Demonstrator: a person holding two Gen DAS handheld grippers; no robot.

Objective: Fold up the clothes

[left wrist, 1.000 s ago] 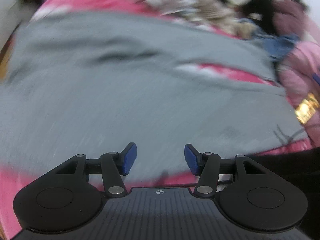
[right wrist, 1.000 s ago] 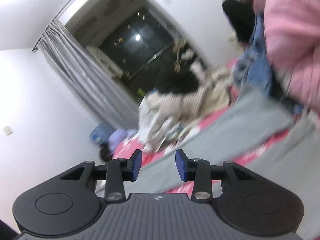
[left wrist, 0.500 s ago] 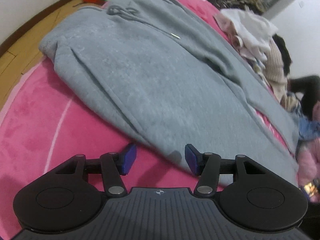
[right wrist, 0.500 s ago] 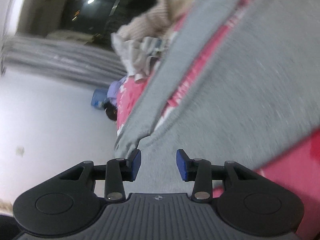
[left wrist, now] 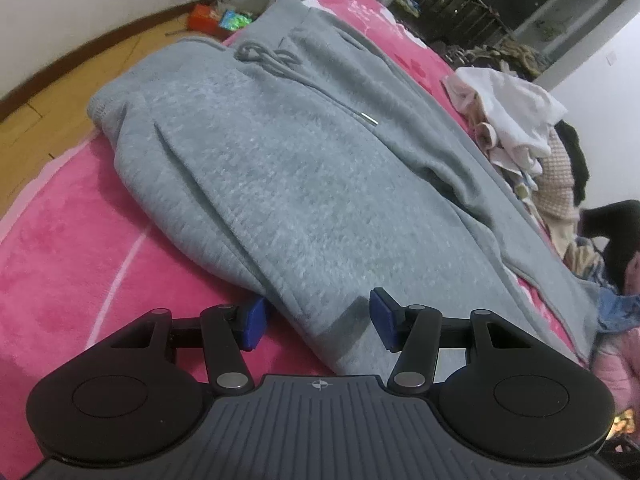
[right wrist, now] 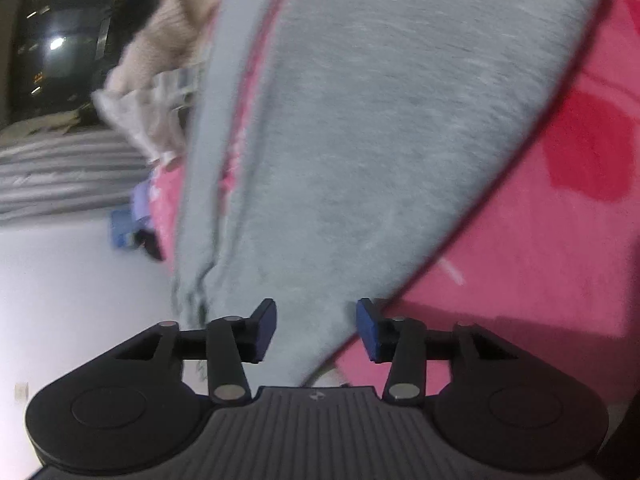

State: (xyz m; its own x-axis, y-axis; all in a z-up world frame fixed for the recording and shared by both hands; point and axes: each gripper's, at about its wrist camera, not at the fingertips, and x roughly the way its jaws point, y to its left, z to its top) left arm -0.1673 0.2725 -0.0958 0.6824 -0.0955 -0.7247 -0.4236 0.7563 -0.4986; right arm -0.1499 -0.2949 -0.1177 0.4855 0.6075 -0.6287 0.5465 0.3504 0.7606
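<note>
Grey sweatpants (left wrist: 312, 168) lie spread over a pink blanket (left wrist: 68, 248), drawstring waist at the far end. My left gripper (left wrist: 316, 318) is open, its blue pads either side of the near folded edge of the grey cloth. In the right wrist view the same sweatpants (right wrist: 380, 120) fill the middle, blurred, and a narrow end of the cloth runs down between the blue pads of my right gripper (right wrist: 316, 330), which is open. Whether either gripper touches the cloth is unclear.
A heap of white, beige and dark clothes (left wrist: 516, 128) lies at the right of the blanket, with pink and blue garments (left wrist: 616, 320) nearer. Wooden floor (left wrist: 60, 92) and a white wall border the left. Grey curtains (right wrist: 60, 176) and a dark window (right wrist: 52, 48) show beyond.
Both grippers have moved in closer to the grey sweatpants, whose edges now sit between the open pads. The right view has rolled and dropped from the room toward the cloth.
</note>
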